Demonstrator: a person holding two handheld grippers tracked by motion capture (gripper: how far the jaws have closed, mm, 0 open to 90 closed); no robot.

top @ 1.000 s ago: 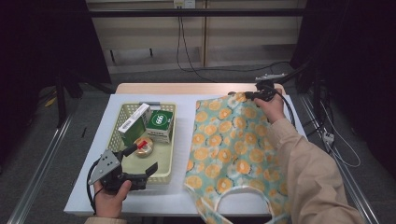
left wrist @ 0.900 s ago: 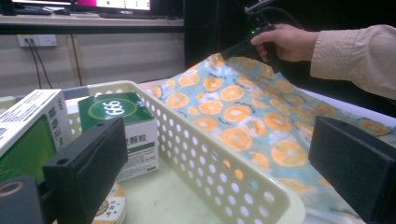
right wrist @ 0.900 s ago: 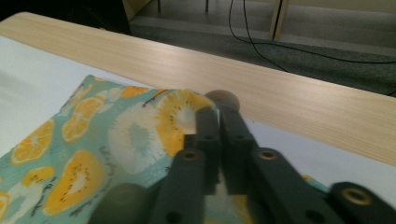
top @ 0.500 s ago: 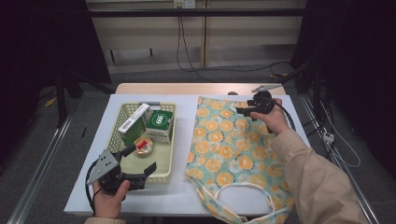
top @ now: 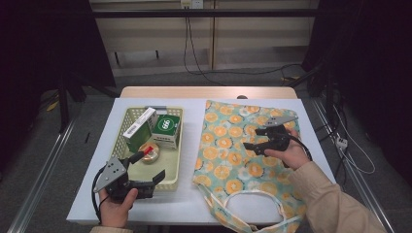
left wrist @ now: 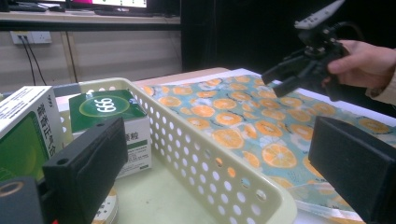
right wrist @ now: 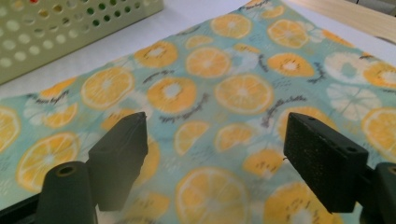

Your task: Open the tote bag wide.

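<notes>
Work in hand: laying out the orange-slice tote bag (top: 243, 155) so the basket's goods can go into it; this is my reading, not something seen.
Bag position: flat on the right half of the tabletop, closed end toward the far edge, handles (top: 252, 211) at the near edge, one loop hanging over it.
Right gripper (top: 255, 141): hovers low over the bag's middle, jaws spread wide, nothing between them; cloth not pinched.
Left gripper (top: 145, 177): at the near left of the tabletop, by the basket's near rim, jaws apart, empty.
Basket (top: 171, 172): left half of the tabletop; holds a tall green-and-white box (top: 138, 130), a green "666" box (top: 166, 131) and a round tin (top: 149, 152).
Progress: early. Bag spread but mouth not opened; all three items in the basket.
Left to do: open the bag, move the items across.
Surface: white tabletop (top: 194, 204), wooden strip at the far edge.
Room: dim; pale panelled wall, cables (top: 194, 48) hanging behind.
</notes>
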